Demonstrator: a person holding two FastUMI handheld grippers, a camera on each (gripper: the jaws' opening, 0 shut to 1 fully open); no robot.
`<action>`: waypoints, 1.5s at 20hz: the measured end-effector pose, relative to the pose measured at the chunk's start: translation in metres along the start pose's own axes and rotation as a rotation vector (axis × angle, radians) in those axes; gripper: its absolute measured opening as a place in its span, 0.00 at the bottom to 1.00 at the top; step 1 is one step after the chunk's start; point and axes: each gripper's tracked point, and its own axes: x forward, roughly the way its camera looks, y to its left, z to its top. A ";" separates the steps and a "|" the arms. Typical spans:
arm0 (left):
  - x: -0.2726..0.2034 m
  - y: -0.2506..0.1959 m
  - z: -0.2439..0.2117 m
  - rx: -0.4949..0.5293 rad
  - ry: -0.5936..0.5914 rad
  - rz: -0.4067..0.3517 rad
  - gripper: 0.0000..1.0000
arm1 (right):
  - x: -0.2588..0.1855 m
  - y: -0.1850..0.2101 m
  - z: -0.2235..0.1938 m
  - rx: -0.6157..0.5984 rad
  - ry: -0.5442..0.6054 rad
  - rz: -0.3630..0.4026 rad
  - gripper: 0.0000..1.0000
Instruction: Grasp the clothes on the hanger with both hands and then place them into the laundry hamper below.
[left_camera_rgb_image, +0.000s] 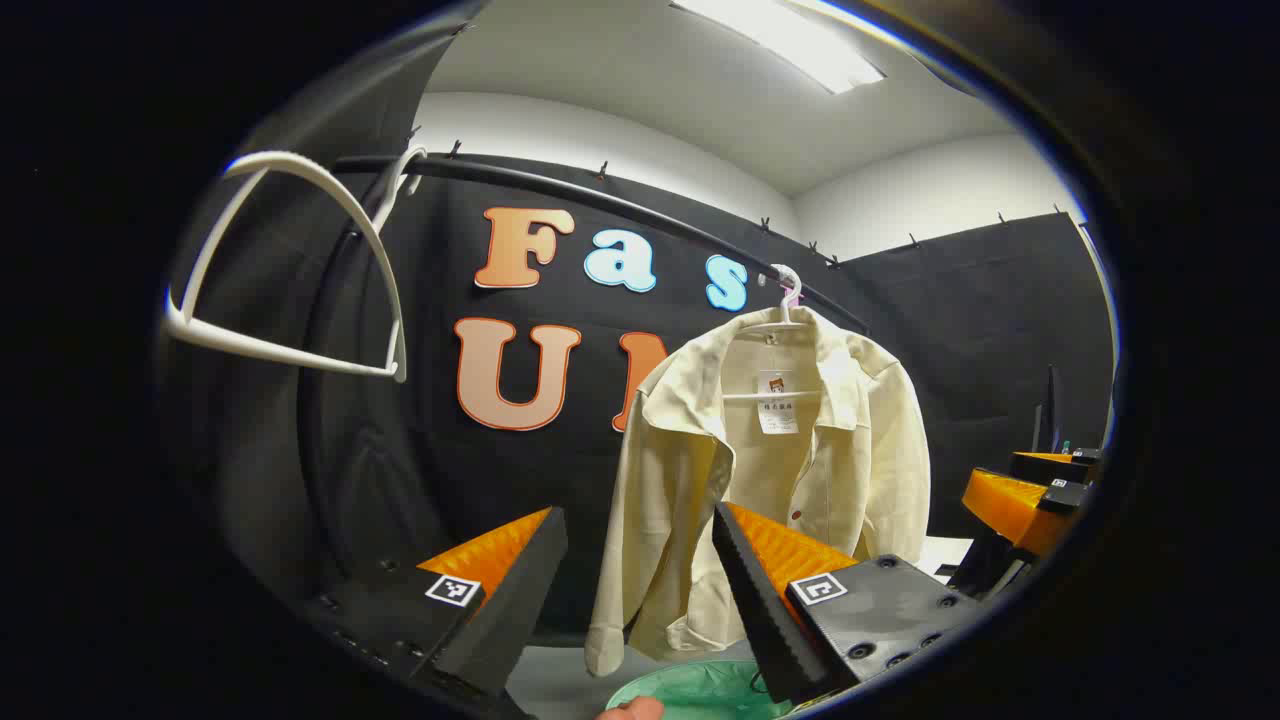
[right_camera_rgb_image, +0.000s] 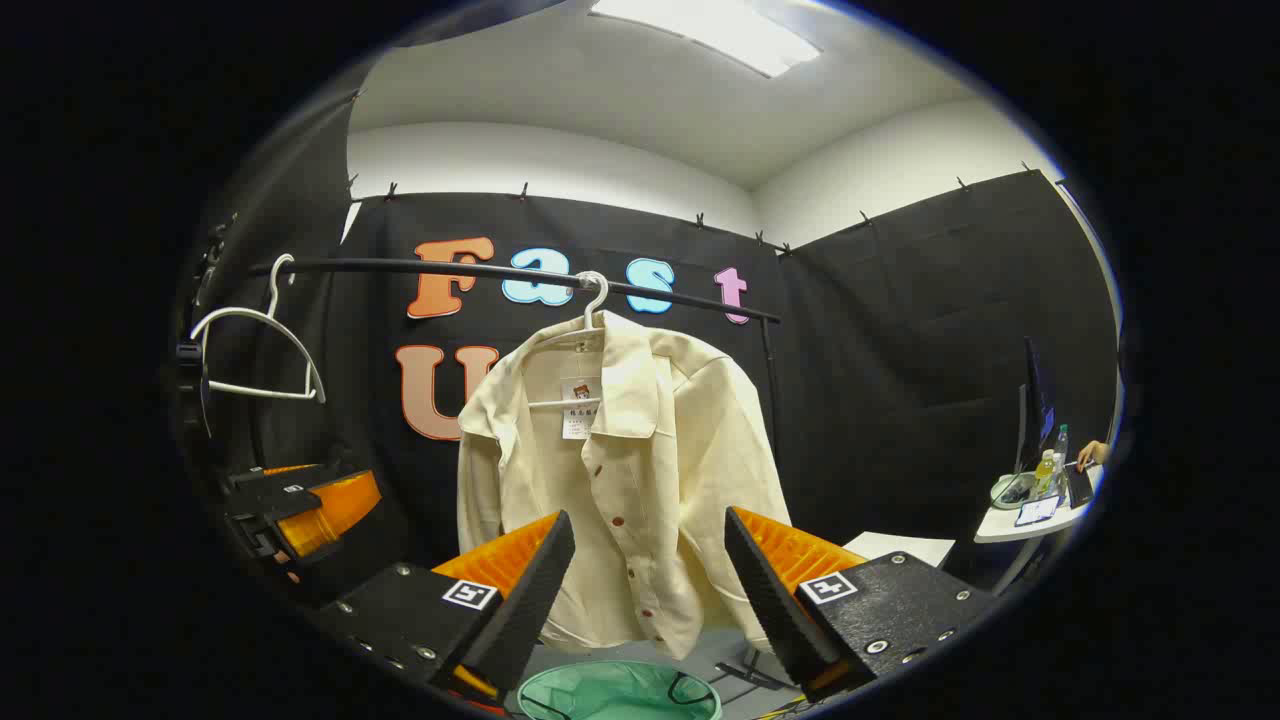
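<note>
A cream button-front shirt (right_camera_rgb_image: 625, 470) hangs on a white hanger (right_camera_rgb_image: 590, 300) from the black rail (right_camera_rgb_image: 500, 272) along the booth's dark wall, its hem just above the open mouth of the green laundry hamper (right_camera_rgb_image: 618, 692) on the floor below. Both tools face the garment and neither touches it: the right tool (right_camera_rgb_image: 650, 585) stands with its ribbed orange-and-black fingers wide apart, framing the shirt's lower front, while the left tool (left_camera_rgb_image: 640, 580), fingers likewise spread, looks toward the near sleeve (left_camera_rgb_image: 640, 540) and open placket. A second hanger (left_camera_rgb_image: 290, 270), bare, dangles further along the rail toward the left tool's side (a counter (right_camera_rgb_image: 1040, 515) with a bottle and oddments stands well off at the other end). By the look of it, the approach is the step in hand, with no grasp yet made. The next move would call for each tool to advance onto cloth at either side of the shirt, close, then lift it clear of the hanger before lowering it into the hamper.
</note>
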 end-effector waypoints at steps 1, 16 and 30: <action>-0.001 0.001 0.002 0.006 -0.006 0.003 0.96 | 0.000 -0.003 0.000 0.001 -0.001 -0.004 0.94; -0.025 -0.007 0.010 -0.002 -0.009 0.009 1.00 | -0.023 -0.010 0.003 -0.011 0.003 0.002 0.94; -0.025 -0.019 0.007 -0.031 0.005 0.010 0.97 | -0.008 -0.022 -0.016 -0.008 0.059 0.020 0.94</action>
